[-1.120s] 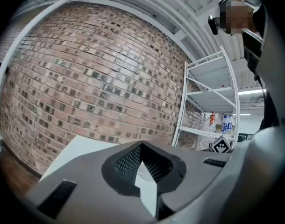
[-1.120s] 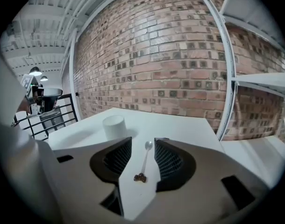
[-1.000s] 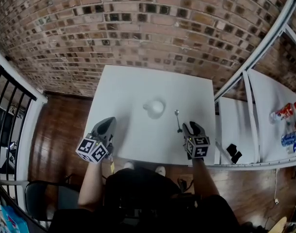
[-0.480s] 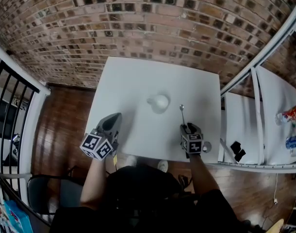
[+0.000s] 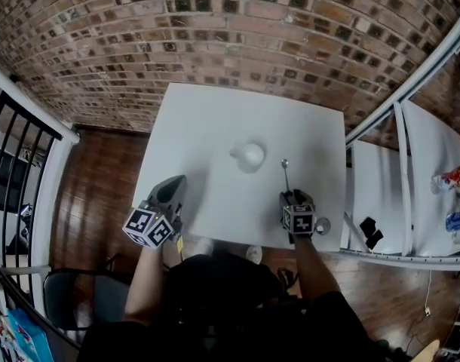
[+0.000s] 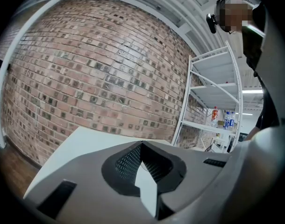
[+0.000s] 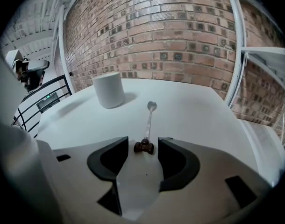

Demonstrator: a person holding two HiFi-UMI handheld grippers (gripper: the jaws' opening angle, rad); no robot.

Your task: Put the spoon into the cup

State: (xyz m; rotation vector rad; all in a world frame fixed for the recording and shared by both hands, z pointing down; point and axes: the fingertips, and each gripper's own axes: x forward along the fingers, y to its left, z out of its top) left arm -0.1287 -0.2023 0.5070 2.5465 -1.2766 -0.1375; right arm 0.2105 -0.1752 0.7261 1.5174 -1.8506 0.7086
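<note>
A white cup (image 5: pixel 250 155) (image 7: pixel 109 89) stands upright near the middle of the white table (image 5: pixel 215 127). To its right lies a metal spoon (image 5: pixel 286 173) (image 7: pixel 149 120), its bowl pointing away from me and its brown handle end (image 7: pixel 144 146) toward me. My right gripper (image 5: pixel 289 195) (image 7: pixel 143 142) is tilted down at that end. Its jaws are opening, and the handle end lies between the tips with the pads clear of it. My left gripper (image 5: pixel 177 181) (image 6: pixel 141 146) hovers level at the table's front left, its tips together and nothing in them.
A white shelf rack (image 5: pixel 400 164) stands to the right, holding bottles (image 5: pixel 452 178) and a black object (image 5: pixel 368 232). A small round thing (image 5: pixel 321 225) sits by the table's front right corner. A brick wall is behind, with a black railing (image 5: pixel 19 164) at the left.
My right gripper has dropped down to the spoon's handle end and now tips more steeply. The left gripper, the cup and the spoon have stayed put.
</note>
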